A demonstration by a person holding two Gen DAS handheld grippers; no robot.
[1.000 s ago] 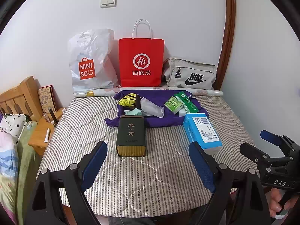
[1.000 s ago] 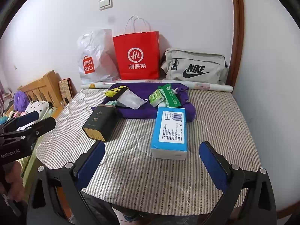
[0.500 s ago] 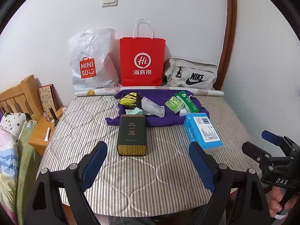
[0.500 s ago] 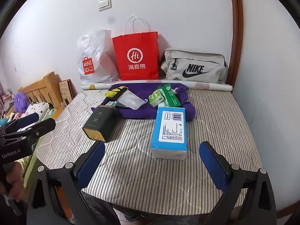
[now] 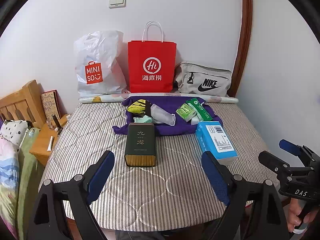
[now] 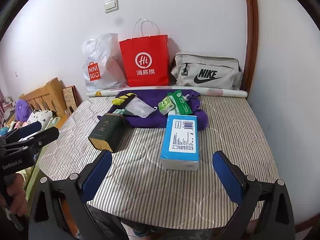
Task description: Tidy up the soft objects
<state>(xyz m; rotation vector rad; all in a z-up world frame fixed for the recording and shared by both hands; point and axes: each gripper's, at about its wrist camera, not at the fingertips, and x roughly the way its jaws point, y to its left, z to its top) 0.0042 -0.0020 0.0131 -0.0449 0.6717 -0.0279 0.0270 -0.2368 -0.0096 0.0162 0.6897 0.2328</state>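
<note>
I can't read the fine print on the blue tissue pack. The purple cloth hides under its clutter, and the white pack shows only a corner.

A purple cloth is lying spread and rumpled on the striped mattress, bearing a yellow-and-black item, a clear pouch, a pale green piece and green packets. A blue tissue pack is lying flat, label up, touching the cloth's near right edge. A dark green tin is lying on its side at the cloth's near left edge, gold end facing the cameras.
</note>
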